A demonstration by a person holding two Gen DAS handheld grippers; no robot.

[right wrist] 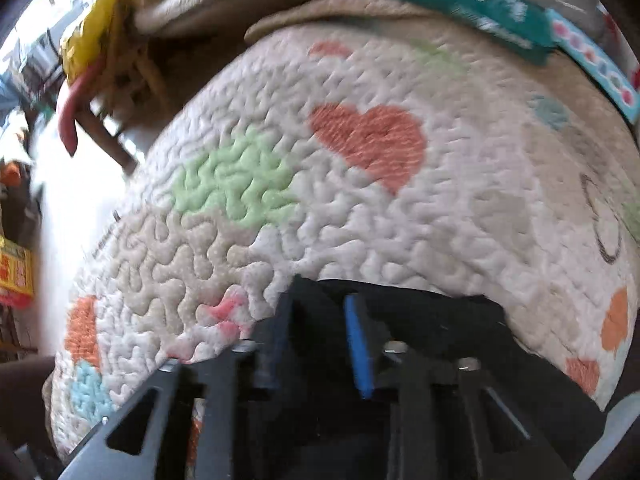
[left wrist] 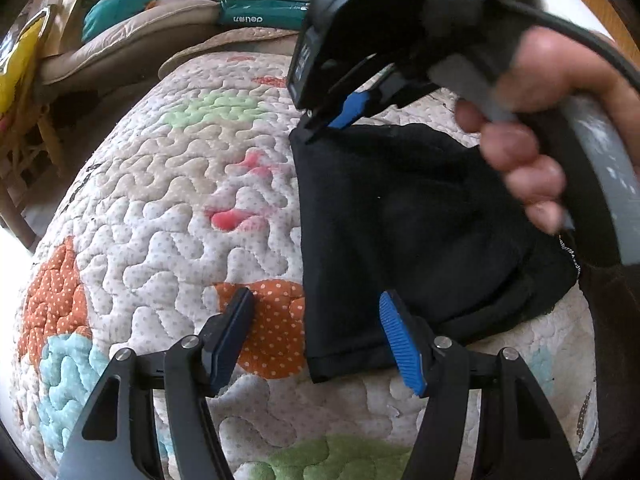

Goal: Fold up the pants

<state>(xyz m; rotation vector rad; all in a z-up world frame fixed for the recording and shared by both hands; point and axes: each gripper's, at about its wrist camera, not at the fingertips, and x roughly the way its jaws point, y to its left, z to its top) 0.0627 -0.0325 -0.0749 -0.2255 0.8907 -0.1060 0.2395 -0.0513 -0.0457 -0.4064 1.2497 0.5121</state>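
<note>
— On the quilt [left wrist: 168, 208] lie the black pants [left wrist: 400, 232], folded small. Soft, limp, light?
— Likely; best taken at a corner. Right gripper [left wrist: 320, 122] pinches the far corner; left gripper [left wrist: 316, 336] gapes wide, straddling the near hem, holding nothing

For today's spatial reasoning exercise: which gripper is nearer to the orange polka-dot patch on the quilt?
Left. The left gripper hangs open right over the orange polka-dot patch, one finger above it. The right gripper is farther off, at the far corner of the black pants.
</note>
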